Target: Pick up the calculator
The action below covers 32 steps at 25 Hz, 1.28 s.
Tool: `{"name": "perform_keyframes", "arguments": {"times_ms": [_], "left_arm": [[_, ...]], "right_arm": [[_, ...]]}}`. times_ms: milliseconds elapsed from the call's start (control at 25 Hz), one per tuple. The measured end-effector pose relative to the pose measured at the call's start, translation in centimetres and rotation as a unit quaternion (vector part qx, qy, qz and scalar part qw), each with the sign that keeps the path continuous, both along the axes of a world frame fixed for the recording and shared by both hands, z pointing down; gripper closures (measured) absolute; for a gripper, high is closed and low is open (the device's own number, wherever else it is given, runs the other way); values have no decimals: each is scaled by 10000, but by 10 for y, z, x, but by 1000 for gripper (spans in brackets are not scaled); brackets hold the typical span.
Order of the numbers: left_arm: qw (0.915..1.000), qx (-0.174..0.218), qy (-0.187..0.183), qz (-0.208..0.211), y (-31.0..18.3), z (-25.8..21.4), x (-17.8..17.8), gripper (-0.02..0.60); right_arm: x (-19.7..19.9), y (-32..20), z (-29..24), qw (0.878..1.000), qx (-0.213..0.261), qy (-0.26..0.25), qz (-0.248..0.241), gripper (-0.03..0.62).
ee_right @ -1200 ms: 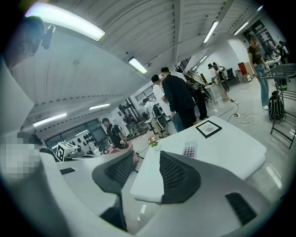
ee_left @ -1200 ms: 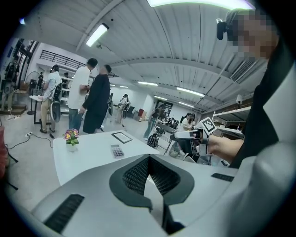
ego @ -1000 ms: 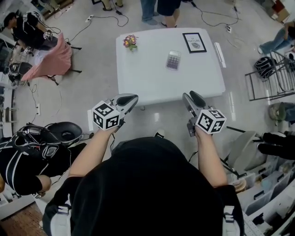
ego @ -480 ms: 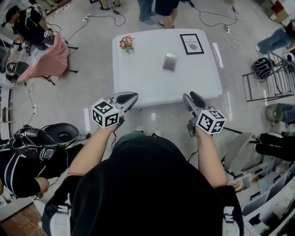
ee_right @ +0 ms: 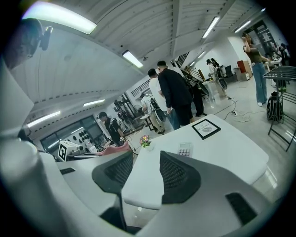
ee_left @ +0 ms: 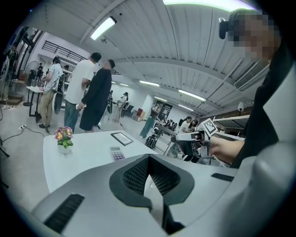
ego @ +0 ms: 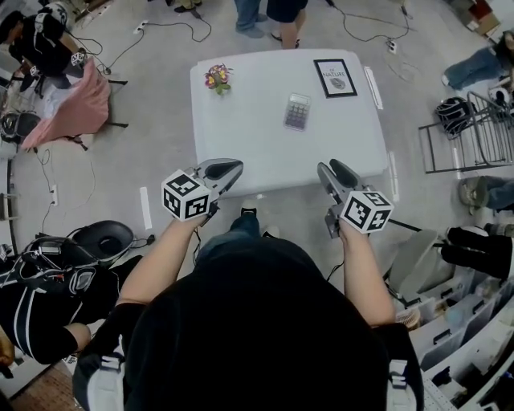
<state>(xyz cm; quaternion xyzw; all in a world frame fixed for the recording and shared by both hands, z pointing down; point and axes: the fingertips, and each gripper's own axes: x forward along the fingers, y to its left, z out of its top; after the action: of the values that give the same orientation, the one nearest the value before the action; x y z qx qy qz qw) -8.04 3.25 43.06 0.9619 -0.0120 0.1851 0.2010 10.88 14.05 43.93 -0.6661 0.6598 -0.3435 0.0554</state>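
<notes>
The calculator is small and grey with pale keys, lying flat on the white table right of its middle. It also shows far off in both gripper views, as the calculator and the calculator. My left gripper hovers at the table's near edge, its jaws almost together with only a thin slit between them, nothing held. My right gripper hangs over the near edge to the right, open and empty. Both grippers are well short of the calculator.
A small flower pot stands at the table's far left and a black picture frame lies at the far right. People stand beyond the far edge. A pink-draped chair is left, a metal rack right.
The table's near edge has come closer under both grippers as I stepped toward it. Both grippers keep their jaws as they were.
</notes>
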Motion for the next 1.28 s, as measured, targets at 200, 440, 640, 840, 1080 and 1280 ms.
{"name": "perform_keyframes", "arguments": {"times_ms": [200, 440, 640, 840, 1080, 1280], "left_arm": [[10000, -12, 60, 16, -51, 0, 6, 566], [9998, -123, 60, 122, -87, 7, 9, 566], [9992, -195, 80, 349, -109, 12, 21, 565], [9978, -254, 124, 604, -125, 14, 31, 566], [9972, -180, 194, 702, -124, 12, 38, 566], [9973, -255, 153, 675, -128, 17, 35, 566]], "right_arm": [[-2, -41, 1, 9999, -42, -100, 36, 402], [-3, -81, -4, 10000, -28, -37, 70, 402], [4, -104, -6, 9997, -71, 3, 217, 402], [3, -120, -12, 9994, -32, 145, 308, 402], [11, -113, -14, 9991, -10, 205, 359, 402], [22, -122, -23, 9988, 55, 277, 396, 402]]}}
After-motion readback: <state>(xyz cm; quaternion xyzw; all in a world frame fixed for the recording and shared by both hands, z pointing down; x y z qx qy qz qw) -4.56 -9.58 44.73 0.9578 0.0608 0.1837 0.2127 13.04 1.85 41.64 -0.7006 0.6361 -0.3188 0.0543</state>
